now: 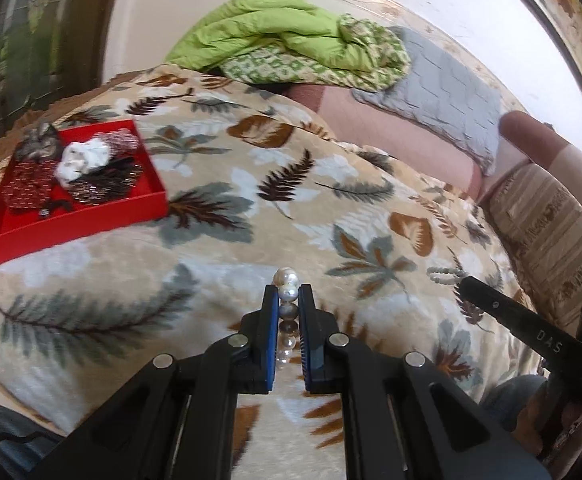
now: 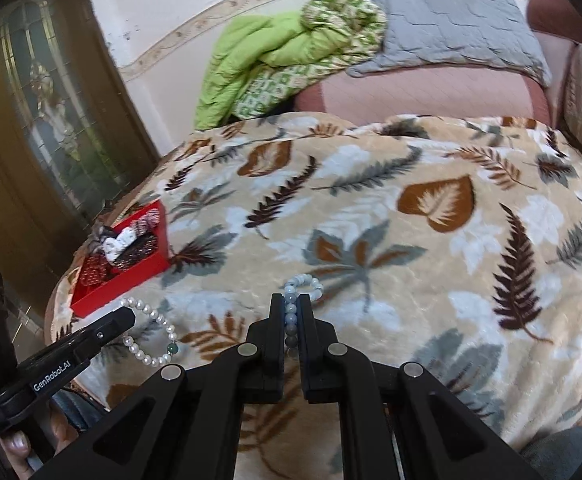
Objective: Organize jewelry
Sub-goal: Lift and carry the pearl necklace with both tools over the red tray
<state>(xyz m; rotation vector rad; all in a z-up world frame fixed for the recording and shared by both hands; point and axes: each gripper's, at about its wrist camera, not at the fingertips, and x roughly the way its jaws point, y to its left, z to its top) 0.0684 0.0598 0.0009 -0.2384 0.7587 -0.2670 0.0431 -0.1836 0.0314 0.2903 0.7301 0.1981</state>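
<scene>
At the upper left of the left wrist view, a shallow red cardboard tray (image 1: 79,216) sits on the leaf-patterned beige fleece blanket (image 1: 219,184) covering the bed. It already carries a jumble of beaded pieces: dark red, white and dark glittery ones. They overlap, so how many there are cannot be made out.

Lower centre in that view, the left hand-held gripper (image 1: 289,300) is narrowed onto a white pearl bracelet with one dark green bead (image 1: 287,280), the strand running lengthwise between the pads. In the right wrist view the same bracelet (image 2: 151,332) hangs as a loop below the tool, lower left.

At lower centre of the right wrist view, the right hand-held gripper (image 2: 291,308) is pinched on a pale blue-white beaded bracelet (image 2: 305,286), its free loop poking past the fingertips.

The tray lies up and to the left of both tools, with its long side running away towards the upper right. The left one looks nearer, so it likely delivers first. The tray's near left corner is cut off by the lens rim.
</scene>
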